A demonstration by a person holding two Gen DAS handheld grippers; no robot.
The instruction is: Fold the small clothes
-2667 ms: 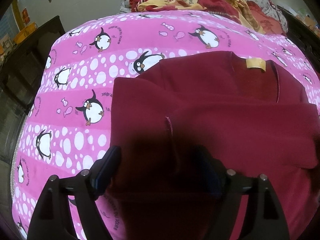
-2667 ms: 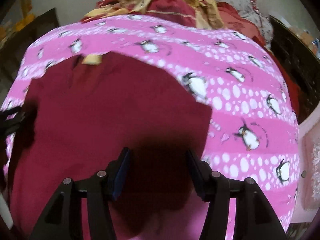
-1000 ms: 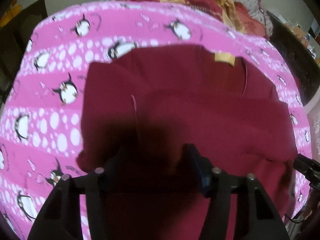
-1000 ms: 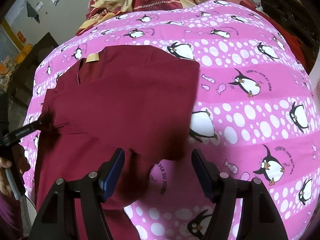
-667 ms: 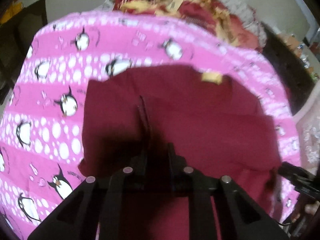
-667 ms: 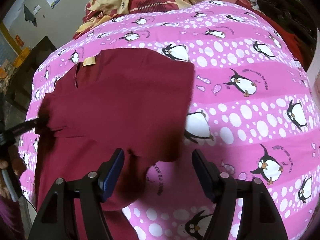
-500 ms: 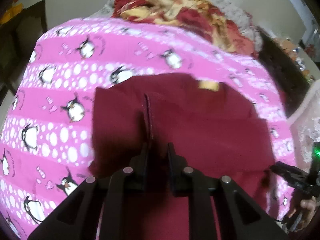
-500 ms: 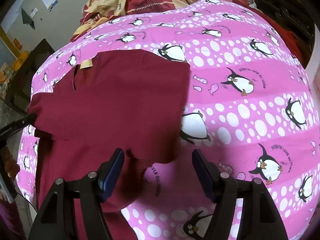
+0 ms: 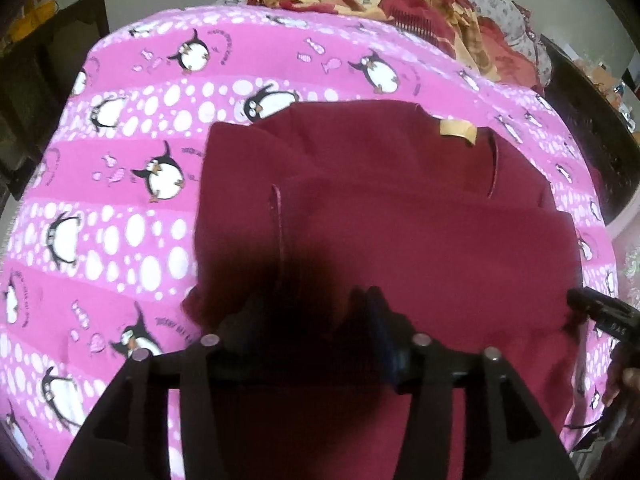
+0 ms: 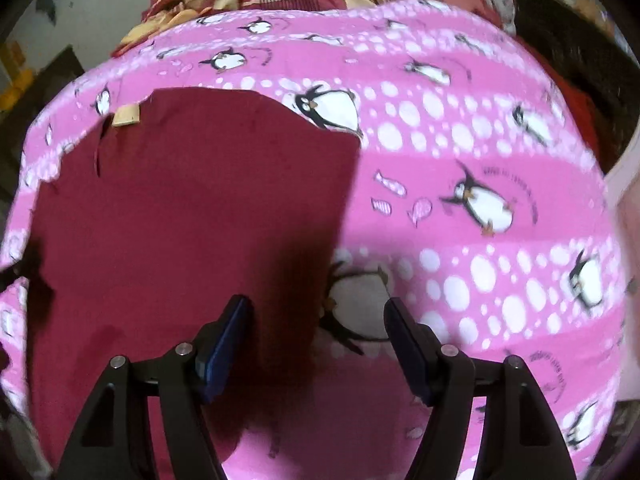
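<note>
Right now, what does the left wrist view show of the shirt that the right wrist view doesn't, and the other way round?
Only left wrist: the sleeve hem folded across the maroon shirt, the left gripper opening above it.

Only right wrist: the shirt's straight right edge, the right gripper open over it.

Both: the tan neck label, the pink penguin sheet.
</note>
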